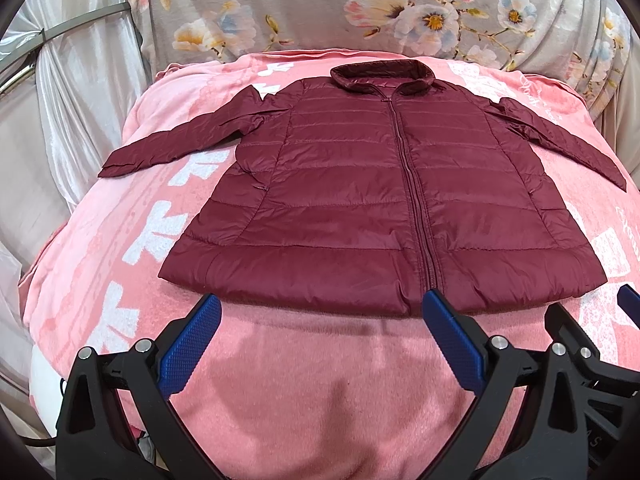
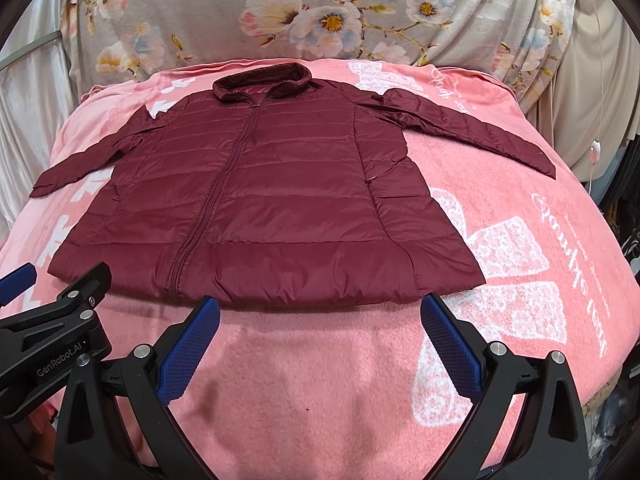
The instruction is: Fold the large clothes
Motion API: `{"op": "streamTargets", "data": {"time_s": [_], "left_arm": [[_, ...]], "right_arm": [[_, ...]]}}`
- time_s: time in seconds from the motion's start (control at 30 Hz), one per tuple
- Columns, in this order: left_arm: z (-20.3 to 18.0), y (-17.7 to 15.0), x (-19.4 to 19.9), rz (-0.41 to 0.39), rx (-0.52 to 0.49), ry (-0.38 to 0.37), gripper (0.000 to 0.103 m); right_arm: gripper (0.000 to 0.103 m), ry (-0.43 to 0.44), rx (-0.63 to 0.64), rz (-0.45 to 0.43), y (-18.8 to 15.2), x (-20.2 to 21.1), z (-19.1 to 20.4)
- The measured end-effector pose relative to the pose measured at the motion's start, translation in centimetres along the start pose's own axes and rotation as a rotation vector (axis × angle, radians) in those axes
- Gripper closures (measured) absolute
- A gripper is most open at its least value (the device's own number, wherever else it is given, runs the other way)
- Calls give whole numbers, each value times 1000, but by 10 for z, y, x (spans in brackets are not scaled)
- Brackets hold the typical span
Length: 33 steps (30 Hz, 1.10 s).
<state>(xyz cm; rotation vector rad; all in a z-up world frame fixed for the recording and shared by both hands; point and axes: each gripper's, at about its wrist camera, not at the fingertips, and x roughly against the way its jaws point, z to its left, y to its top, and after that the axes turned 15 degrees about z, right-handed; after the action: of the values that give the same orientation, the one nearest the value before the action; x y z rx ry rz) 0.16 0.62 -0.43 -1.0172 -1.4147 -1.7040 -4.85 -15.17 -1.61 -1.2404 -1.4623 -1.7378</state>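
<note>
A dark red quilted jacket (image 1: 360,184) lies flat and zipped on a pink blanket (image 1: 300,380), collar at the far side, both sleeves spread outward. It also shows in the right wrist view (image 2: 256,200). My left gripper (image 1: 322,304) is open and empty, its blue pads just short of the jacket's near hem. My right gripper (image 2: 320,306) is open and empty, also at the near hem, to the right of the zipper. Each gripper shows at the edge of the other's view.
The pink blanket (image 2: 520,260) with white print covers a raised, rounded surface. A grey floral cloth (image 1: 360,8) hangs behind it. White drapes (image 1: 80,100) stand at the left. A white cable (image 2: 596,152) hangs at the far right.
</note>
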Motion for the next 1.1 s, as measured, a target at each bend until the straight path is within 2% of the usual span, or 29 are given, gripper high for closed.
{"op": "streamTargets", "data": {"time_s": [0.17,0.27,0.37,0.47,0.6,0.7,0.83,0.87,1.0,1.1], "left_arm": [[7,3,-3,13,26,-6,5],[18,12,-6,15,43,-63,5],[28,24,-7,-24,57,-76,5],[36,38,-9,-44,83,-65,5],[53,64,-18,-60,145,-46,5],[58,79,-27,-47,174,-49,5],[47,92,-40,-22,153,-47,5],[43,95,-45,-5,145,-47,5],[29,101,-62,44,127,-40,5],[17,105,-74,67,98,-37,5]], "right_arm": [[5,-6,10,-4,6,-1,-5],[5,19,-22,-21,23,-3,-32],[5,73,-144,-63,53,-4,-90],[5,81,-276,-120,84,-9,-151],[5,81,-430,-241,122,-28,-236],[5,103,-542,-241,149,-65,-295],[5,139,-674,-243,173,-116,-356],[5,130,-719,-231,183,-142,-381],[5,178,-803,-203,197,-182,-410],[5,169,-812,-204,206,-194,-418]]}}
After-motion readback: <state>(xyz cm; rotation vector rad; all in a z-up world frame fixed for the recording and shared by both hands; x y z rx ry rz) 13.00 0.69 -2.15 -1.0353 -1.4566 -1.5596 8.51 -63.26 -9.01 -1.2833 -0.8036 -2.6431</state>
